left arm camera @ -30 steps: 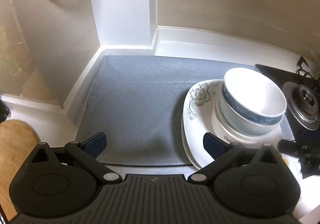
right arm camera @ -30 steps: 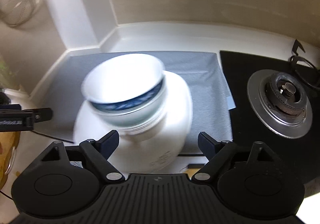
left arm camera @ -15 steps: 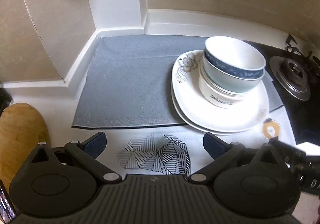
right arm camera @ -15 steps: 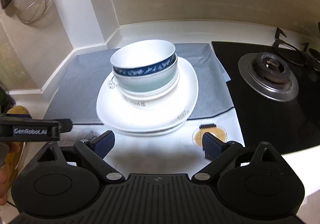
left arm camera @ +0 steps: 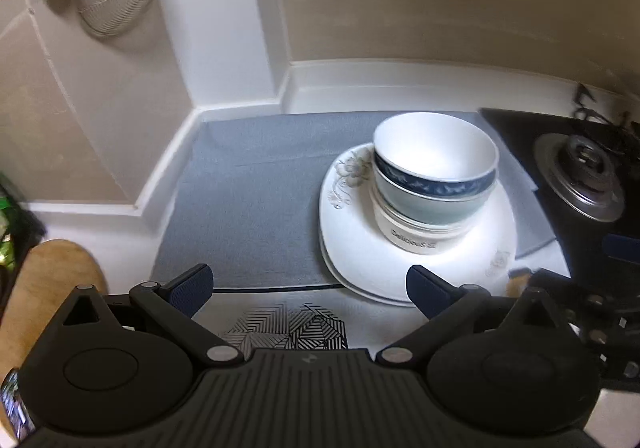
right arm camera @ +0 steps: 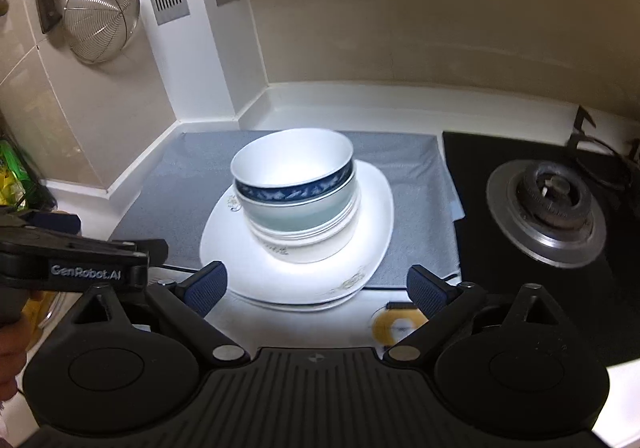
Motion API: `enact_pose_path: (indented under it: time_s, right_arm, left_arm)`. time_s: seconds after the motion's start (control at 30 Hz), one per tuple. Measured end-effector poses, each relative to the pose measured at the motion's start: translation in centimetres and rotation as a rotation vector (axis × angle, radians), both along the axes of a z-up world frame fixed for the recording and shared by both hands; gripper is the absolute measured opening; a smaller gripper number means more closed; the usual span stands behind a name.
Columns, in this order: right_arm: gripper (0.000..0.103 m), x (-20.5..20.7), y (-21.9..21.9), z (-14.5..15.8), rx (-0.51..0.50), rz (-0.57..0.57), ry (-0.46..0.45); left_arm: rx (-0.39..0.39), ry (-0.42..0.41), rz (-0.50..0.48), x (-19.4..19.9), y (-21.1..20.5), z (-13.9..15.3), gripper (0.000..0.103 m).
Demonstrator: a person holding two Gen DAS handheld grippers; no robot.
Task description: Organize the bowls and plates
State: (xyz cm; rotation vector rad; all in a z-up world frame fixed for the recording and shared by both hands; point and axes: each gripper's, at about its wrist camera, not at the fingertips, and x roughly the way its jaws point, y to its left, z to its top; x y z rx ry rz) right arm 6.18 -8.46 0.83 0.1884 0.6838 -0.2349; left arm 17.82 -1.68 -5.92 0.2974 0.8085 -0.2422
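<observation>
Right wrist view: right gripper (right arm camera: 316, 284) fingers opening wide, empty; left gripper (left arm camera: 308, 284) wide open, empty; stacked bowls (right arm camera: 294, 175) on plates (right arm camera: 372, 203) on grey mat (right arm camera: 416, 155), bench

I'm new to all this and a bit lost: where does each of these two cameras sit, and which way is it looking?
Left wrist: sits on the left gripper, looking down past its open jaws at the stacked bowls; the right gripper shows at right.
Right wrist: sits on the right gripper, jaws opening with nothing between; same stack, left gripper and a hand at left.
Both share bowls, plates, grey mat.
</observation>
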Motion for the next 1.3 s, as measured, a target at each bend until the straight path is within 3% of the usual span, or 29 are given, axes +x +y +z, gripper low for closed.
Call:
enact_pose_path:
  time_s: [0.1,0.3,1.3]
  right_arm:
    - [0.100,-0.3,-1.0,-0.2,-0.010,0.003,-0.010]
    - [0.103,-0.3,-2.0,-0.4,0.004,0.013,0.001]
    - [0.103,-1.1,-2.3,-0.3,0.000,0.021,0.022]
  left_arm:
    - [-0.001,0.027,0.004,-0.3,-0.8,-0.2,0.103]
    - [0.053,-0.014,0.010,-1.4,-2.3,0.0,0.103]
    - [0.051,-0.004,-0.005,-2.7,-3.2,0.1,0.103]
